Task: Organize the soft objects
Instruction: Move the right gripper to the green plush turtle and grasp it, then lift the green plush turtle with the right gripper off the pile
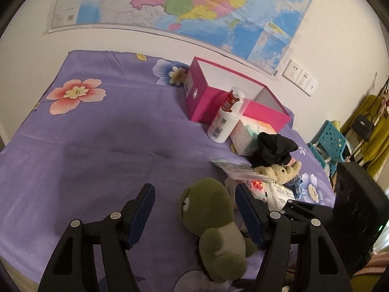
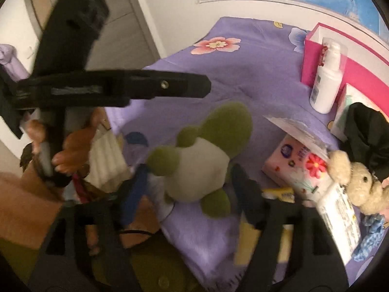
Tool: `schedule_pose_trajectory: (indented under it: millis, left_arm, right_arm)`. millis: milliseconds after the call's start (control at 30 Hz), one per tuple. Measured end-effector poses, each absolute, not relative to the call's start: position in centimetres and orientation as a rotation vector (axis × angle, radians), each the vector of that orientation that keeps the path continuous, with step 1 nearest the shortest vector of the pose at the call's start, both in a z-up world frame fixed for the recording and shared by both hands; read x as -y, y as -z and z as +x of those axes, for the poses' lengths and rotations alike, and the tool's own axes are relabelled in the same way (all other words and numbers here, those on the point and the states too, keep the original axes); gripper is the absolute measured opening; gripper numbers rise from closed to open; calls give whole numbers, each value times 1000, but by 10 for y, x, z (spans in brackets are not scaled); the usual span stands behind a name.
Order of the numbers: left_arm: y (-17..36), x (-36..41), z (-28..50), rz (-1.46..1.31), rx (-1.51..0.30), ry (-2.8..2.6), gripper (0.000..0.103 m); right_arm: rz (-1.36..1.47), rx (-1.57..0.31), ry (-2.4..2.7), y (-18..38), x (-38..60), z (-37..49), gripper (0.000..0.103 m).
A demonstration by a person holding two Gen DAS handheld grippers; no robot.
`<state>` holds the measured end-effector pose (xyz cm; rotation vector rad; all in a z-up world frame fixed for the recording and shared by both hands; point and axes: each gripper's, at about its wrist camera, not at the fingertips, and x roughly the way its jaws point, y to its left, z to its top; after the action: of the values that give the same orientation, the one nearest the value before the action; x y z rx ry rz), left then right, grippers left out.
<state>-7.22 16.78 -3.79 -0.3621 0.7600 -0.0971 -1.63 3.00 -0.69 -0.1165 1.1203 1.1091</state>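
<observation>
Purple floral bedspread (image 1: 97, 133) carries green plush turtle (image 1: 209, 209), pink box (image 1: 206, 102), white bottle (image 1: 223, 121).

No legible text on anything.

A white painted wall (image 1: 29, 56) stood beyond the tongs, carrying a large colourful paper map (image 1: 184, 2) with a white double socket plate (image 1: 300, 76) under its right corner. Below and ahead of the tongs spread a purple flower-printed cloth (image 1: 92, 131) over the flat surface. Off to the right of the tongs stood a teal perforated plastic stool (image 1: 331, 141) and hanging mustard-yellow fabric (image 1: 374, 131). Far to the left of the tongs rose a grey panelled door (image 2: 121, 24). Light was soft, even and indoor
</observation>
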Motion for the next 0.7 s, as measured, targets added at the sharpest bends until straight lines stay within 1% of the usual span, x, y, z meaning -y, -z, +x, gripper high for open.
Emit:
schedule_pose_trajectory:
  millis: [100, 133, 200, 233, 300, 367, 533, 700]
  left_arm:
    - [40, -171, -73, -364, -763, 94, 70]
    - [41, -173, -73, -367, -764, 91, 70]
    - [43, -177, -74, -380, -764, 93, 70]
    - [43, -179, -73, -388, -764, 92, 70]
    - [44, -180, -73, -389, -764, 93, 70]
    - [45, -180, -73, -380, -767, 100, 70]
    - [58, -168, -74, -342, -820, 177, 70]
    - [70, -151, -72, -333, -853, 257, 66]
  right_arm:
    - [-75, -1127, -1119, 12, -33, -12, 80]
    - [-57, -1131, -1127, 13, -31, -11, 79]
    - [-18, -1140, -1158, 13, -27, -8, 65]
    - [-16, -1136, -1157, 12, -26, -8, 62]
    - [35, -1130, -1163, 9, -20, 0, 49]
    - [84, -1127, -1147, 8, -12, 9, 42]
    - [201, -1152, -1068, 14, 19, 34, 42]
    - [246, -1145, -992, 14, 40, 43, 42]
